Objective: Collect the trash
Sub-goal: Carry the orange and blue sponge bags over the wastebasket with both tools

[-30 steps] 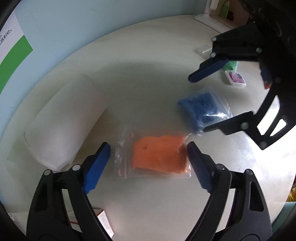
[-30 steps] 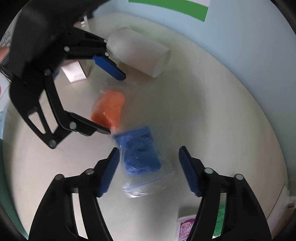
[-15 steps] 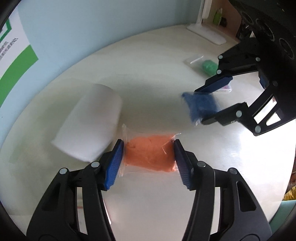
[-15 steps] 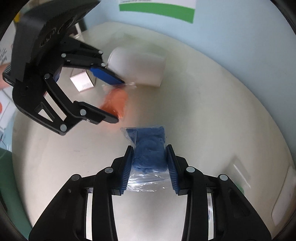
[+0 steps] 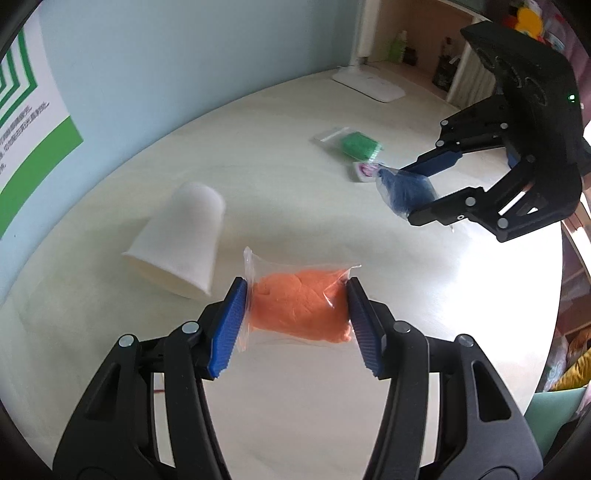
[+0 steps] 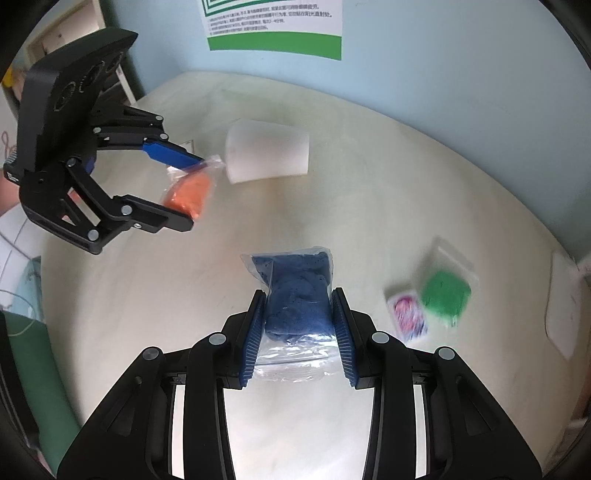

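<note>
Both bags now hang clear of the desk [image 5: 369, 387]. Left tool [image 5: 295, 317] has just closed on the orange bag [image 5: 299, 306]; right tool [image 6: 297, 325] has just closed on the blue bag [image 6: 295, 295]. The orange bag hangs just beside the tipped white cup [image 5: 181, 236]; the blue one is well apart from it.

We cannot read the small print on the green-and-white poster [image 6: 273, 26], cut off at the top edge. The green bag [image 6: 446, 293] and pink packet [image 6: 408, 314] blur. Shelf items [image 5: 424, 48] are too small to identify.
</note>
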The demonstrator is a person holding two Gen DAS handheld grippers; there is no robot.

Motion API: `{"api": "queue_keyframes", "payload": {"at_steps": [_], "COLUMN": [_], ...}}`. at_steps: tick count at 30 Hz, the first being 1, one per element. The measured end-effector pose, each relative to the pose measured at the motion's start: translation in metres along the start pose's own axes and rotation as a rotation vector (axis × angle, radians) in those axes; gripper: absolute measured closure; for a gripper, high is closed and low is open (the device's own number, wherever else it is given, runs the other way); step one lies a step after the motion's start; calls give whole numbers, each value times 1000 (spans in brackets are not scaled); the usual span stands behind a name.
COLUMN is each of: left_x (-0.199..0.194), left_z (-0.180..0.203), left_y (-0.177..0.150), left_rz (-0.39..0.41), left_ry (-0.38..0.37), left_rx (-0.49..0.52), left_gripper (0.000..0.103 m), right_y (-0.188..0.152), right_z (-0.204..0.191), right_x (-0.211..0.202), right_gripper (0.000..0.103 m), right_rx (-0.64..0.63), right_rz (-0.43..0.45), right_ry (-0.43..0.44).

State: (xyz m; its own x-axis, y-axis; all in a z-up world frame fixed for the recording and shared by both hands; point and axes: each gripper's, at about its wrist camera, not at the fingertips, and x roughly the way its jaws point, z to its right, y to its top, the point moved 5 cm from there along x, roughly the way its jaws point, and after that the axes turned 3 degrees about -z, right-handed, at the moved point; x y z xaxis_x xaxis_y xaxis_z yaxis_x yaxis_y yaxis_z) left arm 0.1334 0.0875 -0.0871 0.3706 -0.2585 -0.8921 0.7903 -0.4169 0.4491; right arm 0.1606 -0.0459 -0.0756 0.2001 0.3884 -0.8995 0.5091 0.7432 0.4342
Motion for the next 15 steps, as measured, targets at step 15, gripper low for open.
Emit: {"api": "queue_keyframes", "payload": {"at_steps": [15], "left_x": [11], "left_z": [120], "left_y": [2], "left_rz": [8], "left_ry": [-148], "left_rx": [312], "left_gripper": [51], "right_y": [-122], "right_z": [-57], "right_x": [-68], "right_gripper": [66], "right_rx": [311], "right_rz": [34], "right_ry": [-175]}}
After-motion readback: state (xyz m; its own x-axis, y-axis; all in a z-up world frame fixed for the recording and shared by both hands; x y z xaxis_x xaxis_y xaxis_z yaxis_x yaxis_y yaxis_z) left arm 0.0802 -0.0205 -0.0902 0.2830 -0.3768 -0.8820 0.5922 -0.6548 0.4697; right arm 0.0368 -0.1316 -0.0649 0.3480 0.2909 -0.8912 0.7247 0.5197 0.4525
